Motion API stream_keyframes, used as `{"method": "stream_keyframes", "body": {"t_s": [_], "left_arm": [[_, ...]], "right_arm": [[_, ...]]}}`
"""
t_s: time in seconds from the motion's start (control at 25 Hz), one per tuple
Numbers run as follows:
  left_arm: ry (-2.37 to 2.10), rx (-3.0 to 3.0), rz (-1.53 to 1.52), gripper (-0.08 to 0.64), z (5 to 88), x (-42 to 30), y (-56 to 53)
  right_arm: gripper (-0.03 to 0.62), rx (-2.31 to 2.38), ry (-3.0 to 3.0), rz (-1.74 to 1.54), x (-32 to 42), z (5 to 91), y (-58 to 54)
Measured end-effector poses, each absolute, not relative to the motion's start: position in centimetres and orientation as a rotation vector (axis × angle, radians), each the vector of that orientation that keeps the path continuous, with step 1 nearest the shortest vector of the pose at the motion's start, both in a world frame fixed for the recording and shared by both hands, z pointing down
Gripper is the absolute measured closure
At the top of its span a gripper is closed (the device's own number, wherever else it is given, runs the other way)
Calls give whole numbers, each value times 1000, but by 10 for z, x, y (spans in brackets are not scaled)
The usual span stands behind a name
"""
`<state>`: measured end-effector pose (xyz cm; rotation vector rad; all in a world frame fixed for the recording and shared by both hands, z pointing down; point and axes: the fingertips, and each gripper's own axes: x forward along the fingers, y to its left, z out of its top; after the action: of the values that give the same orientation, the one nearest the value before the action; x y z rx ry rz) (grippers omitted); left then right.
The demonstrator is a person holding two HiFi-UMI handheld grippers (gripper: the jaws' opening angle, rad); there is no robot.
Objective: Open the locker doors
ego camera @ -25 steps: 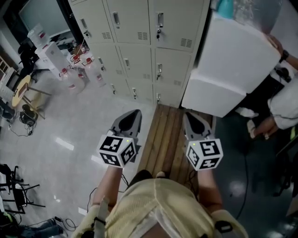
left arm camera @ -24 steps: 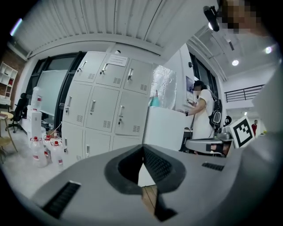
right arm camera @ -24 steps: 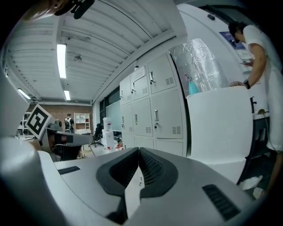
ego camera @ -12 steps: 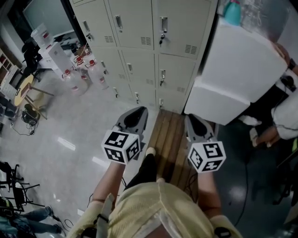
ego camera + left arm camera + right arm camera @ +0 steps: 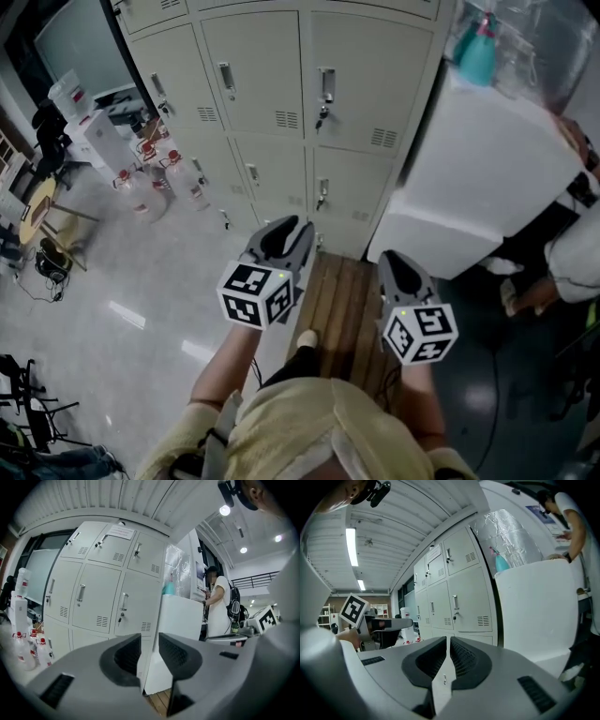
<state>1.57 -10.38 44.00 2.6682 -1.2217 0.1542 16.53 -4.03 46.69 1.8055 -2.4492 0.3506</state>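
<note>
Ahead, beige lockers (image 5: 309, 84) shut; left hand-held gripper (image 5: 150, 641) opening, empty; right hand-held gripper (image 5: 448, 641) clenched.

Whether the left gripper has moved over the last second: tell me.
Yes. The left gripper has advanced toward the lockers, its tip now overlapping their bottom row. Its jaws have just been opening, nothing between them.

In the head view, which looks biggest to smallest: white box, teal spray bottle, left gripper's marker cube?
1. white box
2. marker cube on the left gripper, though it's nearest the camera
3. teal spray bottle
</note>
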Motion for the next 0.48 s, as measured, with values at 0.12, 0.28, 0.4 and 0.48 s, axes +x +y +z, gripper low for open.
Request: {"method": "stream_keyframes", "body": {"t_s": [0.12,0.28,0.4,0.48], "left_arm": [[-1202,2684,152,453,437,19,-137],[-1194,2708,173,437,429,18,-177],[-1198,2721,198,433,427,15,-204],[-1202,2724,199,428,425,13,-223]], "right_arm": [[586,1819,-2430,339,166,463,-65],[586,1859,-2387,379,169,466,-95],[586,1875,-2365,412,170,467,-115],[586,1884,-2357,422,169,467,-130]]}}
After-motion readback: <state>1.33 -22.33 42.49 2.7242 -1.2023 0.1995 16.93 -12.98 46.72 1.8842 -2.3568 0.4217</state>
